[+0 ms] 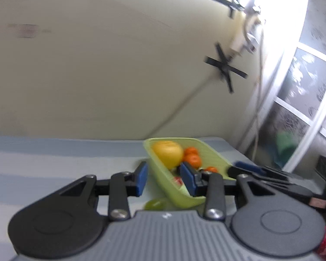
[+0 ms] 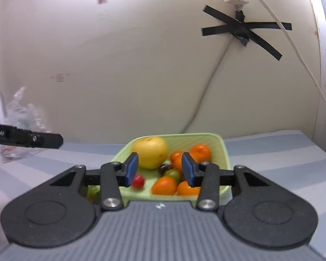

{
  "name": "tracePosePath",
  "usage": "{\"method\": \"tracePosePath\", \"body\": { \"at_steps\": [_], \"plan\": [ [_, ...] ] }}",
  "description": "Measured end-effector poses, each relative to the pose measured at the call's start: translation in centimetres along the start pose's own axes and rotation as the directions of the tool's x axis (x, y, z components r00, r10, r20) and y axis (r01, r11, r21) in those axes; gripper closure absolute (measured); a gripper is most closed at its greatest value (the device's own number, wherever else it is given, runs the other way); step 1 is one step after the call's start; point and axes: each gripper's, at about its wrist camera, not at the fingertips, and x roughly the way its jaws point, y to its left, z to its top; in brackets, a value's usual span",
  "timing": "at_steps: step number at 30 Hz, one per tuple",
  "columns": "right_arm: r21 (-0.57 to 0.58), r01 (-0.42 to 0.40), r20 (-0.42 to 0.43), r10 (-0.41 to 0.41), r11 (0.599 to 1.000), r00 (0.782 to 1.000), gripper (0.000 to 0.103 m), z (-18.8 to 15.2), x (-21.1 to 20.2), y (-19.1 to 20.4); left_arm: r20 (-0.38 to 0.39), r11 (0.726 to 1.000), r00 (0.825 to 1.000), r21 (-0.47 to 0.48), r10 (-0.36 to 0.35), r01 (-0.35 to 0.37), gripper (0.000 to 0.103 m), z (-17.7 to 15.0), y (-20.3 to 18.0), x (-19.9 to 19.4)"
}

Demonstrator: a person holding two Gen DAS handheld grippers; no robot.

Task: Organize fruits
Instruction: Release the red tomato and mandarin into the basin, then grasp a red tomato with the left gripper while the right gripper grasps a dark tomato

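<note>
Jaws on both grippers stand part open and hold nothing. We read the left gripper [image 1: 164,177] as straddling the near-left wall of the green basket [image 1: 213,152], one pad outside it, one inside, no pad pressing that we can see. The right gripper [image 2: 160,169] hovers over the basket's near side with clear air between its pads.

Largest first: the striped surface [image 2: 271,150] carries the basket [image 2: 225,152] at its far right, close to the wall. Inside, the big yellow fruit [image 2: 151,153] sits far left. Oranges [image 2: 200,151] fill the right and near side, four or so. A green-red fruit [image 2: 172,173] and a dark one [image 2: 164,168] sit mid-basket, and a small red fruit [image 2: 138,181] near left.

Stragglers: a green fruit [image 1: 155,203] lies on the surface just outside the basket's near-left wall; the right wrist view shows it half hidden behind the left finger [image 2: 92,190].

We judge the step as collecting what remains outside. How we'd do it well:
- Lift the left gripper clear of the wall first, or it drags the basket.
- Open wider than the green fruit, come down over it, and close gently, since it looks soft and will roll.
- Keep the right gripper beside the basket, out of the drop path.
- Release low into the near-left gap by the red fruit, not onto the oranges.

The left view is blurred, so we confirm contact before lifting.
</note>
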Motion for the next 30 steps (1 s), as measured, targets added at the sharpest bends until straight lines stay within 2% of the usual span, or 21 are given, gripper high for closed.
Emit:
{"method": "tracePosePath", "body": {
  "at_steps": [4, 6, 10, 13, 18, 25, 29, 30],
  "plan": [
    [0.000, -0.060, -0.040, 0.060, 0.998, 0.997, 0.057, -1.8, -1.7, 2.1, -0.008, 0.998, 0.999, -0.042, 0.044, -0.044, 0.069, -2.6, 1.7, -3.3],
    [-0.005, -0.081, -0.065, 0.080, 0.997, 0.995, 0.062, -2.7, -2.2, 3.2, -0.020, 0.997, 0.998, -0.049, 0.056, -0.057, 0.069, -4.3, 1.8, -4.3],
    [-0.014, -0.107, -0.115, 0.105, 0.994, 0.988, 0.066, -3.8, -1.9, 5.2, -0.047, 0.998, 0.998, -0.047, 0.047, -0.049, 0.068, -6.5, 1.2, -4.8],
    [-0.022, -0.103, -0.141, 0.099, 0.994, 0.985, 0.066, -3.9, -0.8, 5.9, -0.071, 1.000, 0.997, -0.007, 0.028, -0.028, 0.062, -7.4, -0.3, -3.9],
    [-0.028, -0.114, -0.185, 0.107, 0.993, 0.977, 0.065, -3.7, 1.3, 5.9, -0.094, 0.995, 0.995, 0.091, 0.043, -0.035, 0.056, -8.4, -2.6, -2.0],
    [-0.077, -0.155, -0.257, 0.131, 0.985, 0.957, 0.065, -3.5, 4.0, 6.1, -0.129, 0.989, 0.991, 0.143, 0.046, -0.028, 0.056, -9.1, -3.6, 0.0],
    [-0.103, -0.169, -0.271, 0.135, 0.980, 0.953, 0.065, -3.6, 5.1, 6.4, -0.149, 0.988, 0.987, 0.152, 0.063, -0.040, 0.056, -9.2, -3.6, 1.1],
    [-0.101, -0.175, -0.279, 0.141, 0.979, 0.950, 0.068, -3.6, 5.4, 6.4, -0.152, 0.987, 0.986, 0.154, 0.067, -0.044, 0.059, -9.2, -3.6, 1.4]
  ]
}}
